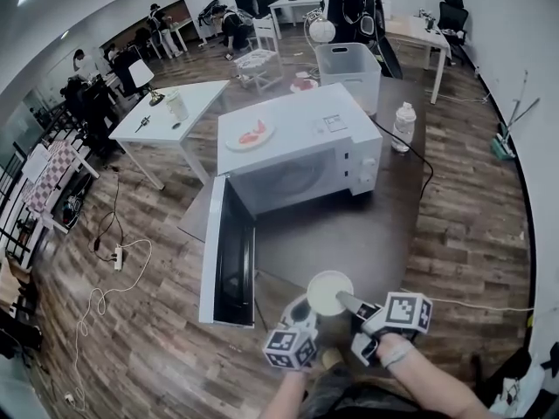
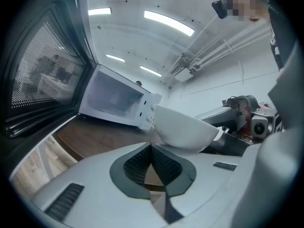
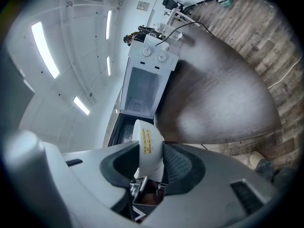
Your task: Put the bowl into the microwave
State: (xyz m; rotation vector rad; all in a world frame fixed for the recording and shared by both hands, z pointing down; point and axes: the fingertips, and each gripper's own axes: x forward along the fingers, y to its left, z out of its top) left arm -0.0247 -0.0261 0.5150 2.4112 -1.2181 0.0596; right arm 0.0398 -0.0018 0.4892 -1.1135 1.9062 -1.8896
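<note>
Carry step: bowl (image 1: 329,291) is clamped at rim by right gripper (image 3: 150,161), well short of microwave (image 1: 297,160), door (image 1: 229,256) open. Left gripper (image 2: 153,163) is pinched together, apparently empty. Next: bowl to be moved fwd into cavity, level.

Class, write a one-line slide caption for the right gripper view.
The right gripper clamps a white bowl by its rim, facing the open microwave.

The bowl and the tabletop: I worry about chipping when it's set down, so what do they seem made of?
The bowl looks like glazed ceramic, possibly melamine: smooth, opaque white with a faint sheen, and a yellow sticker on its outer wall. The tabletop looks like dark brown matte laminate or wood veneer: flat, even, with only soft, dull reflections.
</note>
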